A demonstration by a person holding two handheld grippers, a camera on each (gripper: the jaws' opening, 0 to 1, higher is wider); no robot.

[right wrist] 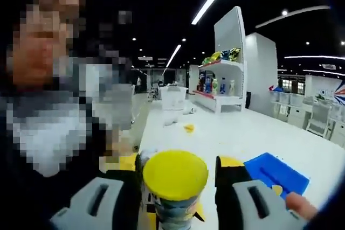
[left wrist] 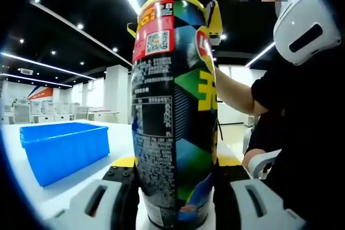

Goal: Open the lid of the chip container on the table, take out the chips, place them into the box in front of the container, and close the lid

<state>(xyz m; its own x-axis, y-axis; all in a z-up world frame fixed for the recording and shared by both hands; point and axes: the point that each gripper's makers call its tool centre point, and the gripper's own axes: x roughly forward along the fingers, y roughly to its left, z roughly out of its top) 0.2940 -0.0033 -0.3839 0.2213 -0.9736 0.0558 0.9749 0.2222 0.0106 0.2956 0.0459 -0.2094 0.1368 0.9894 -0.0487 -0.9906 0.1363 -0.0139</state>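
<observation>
On white table (left wrist: 32,197): one chip container (left wrist: 172,117), lid (right wrist: 175,175) on, gripped by both jaws; one blue box (left wrist: 64,149).

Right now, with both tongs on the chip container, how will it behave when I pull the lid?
The chip container is tall and narrow, so probably tippy. Its glossy wall looks slippery. The yellow lid is likely thin and flexible.

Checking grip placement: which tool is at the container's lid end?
The right tool, straddling the yellow lid; the left tool flanks the chip container lower down.
</observation>
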